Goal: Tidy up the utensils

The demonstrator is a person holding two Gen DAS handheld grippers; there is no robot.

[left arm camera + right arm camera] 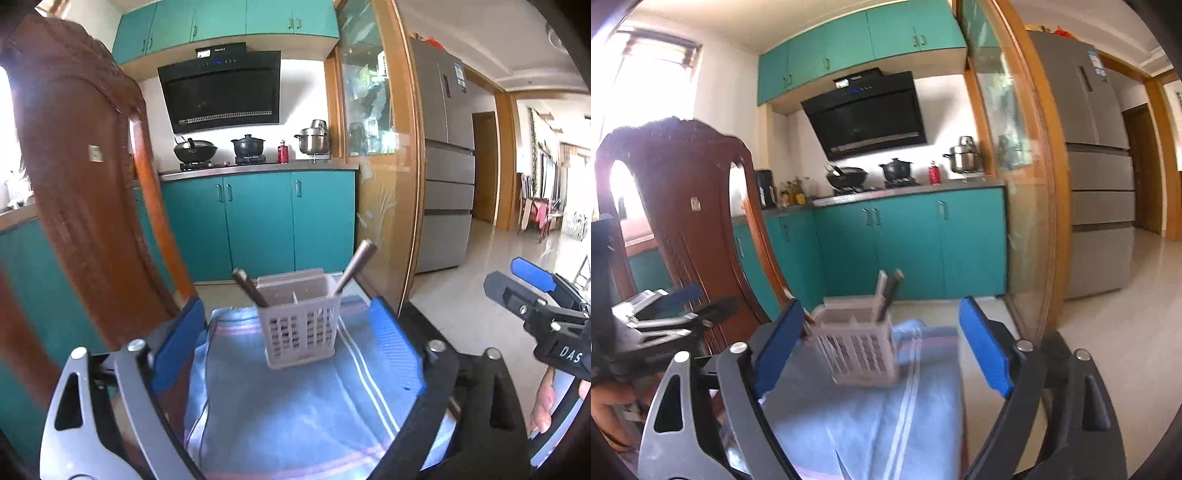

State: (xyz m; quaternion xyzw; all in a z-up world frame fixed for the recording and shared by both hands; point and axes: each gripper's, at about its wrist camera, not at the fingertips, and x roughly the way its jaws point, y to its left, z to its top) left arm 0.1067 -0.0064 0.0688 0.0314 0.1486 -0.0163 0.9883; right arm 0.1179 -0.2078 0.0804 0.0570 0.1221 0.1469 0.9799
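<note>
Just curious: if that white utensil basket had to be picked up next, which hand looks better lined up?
Probably left: the left gripper frames the basket centrally; the right gripper's view shows it left of centre.

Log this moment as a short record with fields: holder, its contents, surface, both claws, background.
holder: pale slotted utensil basket, upright on the cloth
contents: dark chopsticks leaning left; another dark-handled utensil leaning right
surface: blue striped cloth under the basket
left claw: open, blue pads apart, nothing gripped, basket ahead of it
right claw: open, nothing gripped, basket ahead of it
background: wooden chair back to the left; teal cabinets with pots on the stove behind
</note>
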